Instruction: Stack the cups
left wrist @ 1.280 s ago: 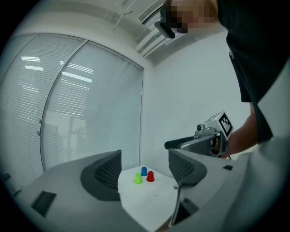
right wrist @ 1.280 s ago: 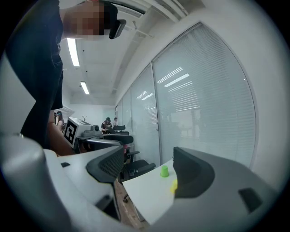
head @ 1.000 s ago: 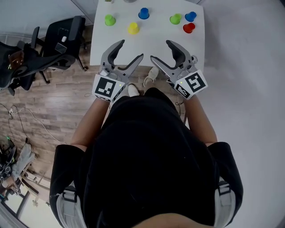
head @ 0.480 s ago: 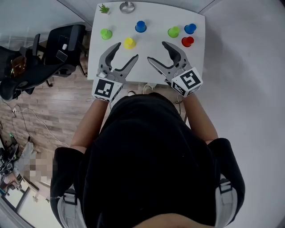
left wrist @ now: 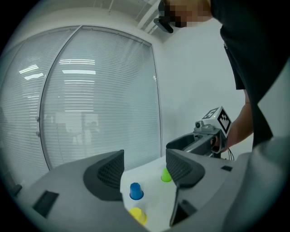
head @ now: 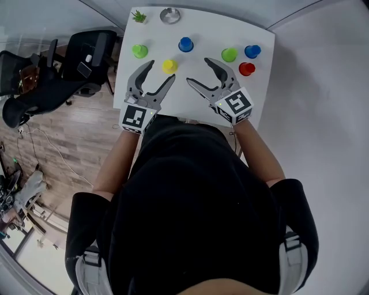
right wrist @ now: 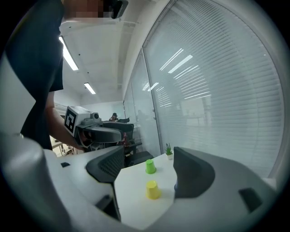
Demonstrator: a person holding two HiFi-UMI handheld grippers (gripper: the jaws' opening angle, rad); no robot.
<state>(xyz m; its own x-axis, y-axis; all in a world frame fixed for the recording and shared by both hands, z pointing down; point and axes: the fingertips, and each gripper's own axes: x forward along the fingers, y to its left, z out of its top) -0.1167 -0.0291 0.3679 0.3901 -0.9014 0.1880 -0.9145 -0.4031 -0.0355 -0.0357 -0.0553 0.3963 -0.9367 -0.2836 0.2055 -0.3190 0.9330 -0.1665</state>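
Observation:
Several small cups stand apart, mouth down, on the white table point(head: 196, 103): a green cup point(head: 139, 50), a yellow cup point(head: 169, 66), a blue cup point(head: 185, 44), a second green cup point(head: 229, 55), a second blue cup point(head: 252, 51) and a red cup point(head: 247, 68). My left gripper point(head: 158, 75) is open just short of the yellow cup point(left wrist: 138, 215); its jaws have just been closing a little, with nothing between them. My right gripper point(head: 199, 72) hangs open and empty, right of the yellow cup point(right wrist: 152, 190). Neither gripper touches a cup.
A small potted plant point(head: 138, 16) and a metal bowl point(head: 169, 15) sit at the table's far edge. Black office chairs point(head: 86, 55) stand left of the table on the wooden floor. A glass wall with blinds point(left wrist: 90, 99) lies beyond the table.
Both grippers have moved forward from the table's near edge out over the table, closer to the cups. The left jaws have narrowed slightly.

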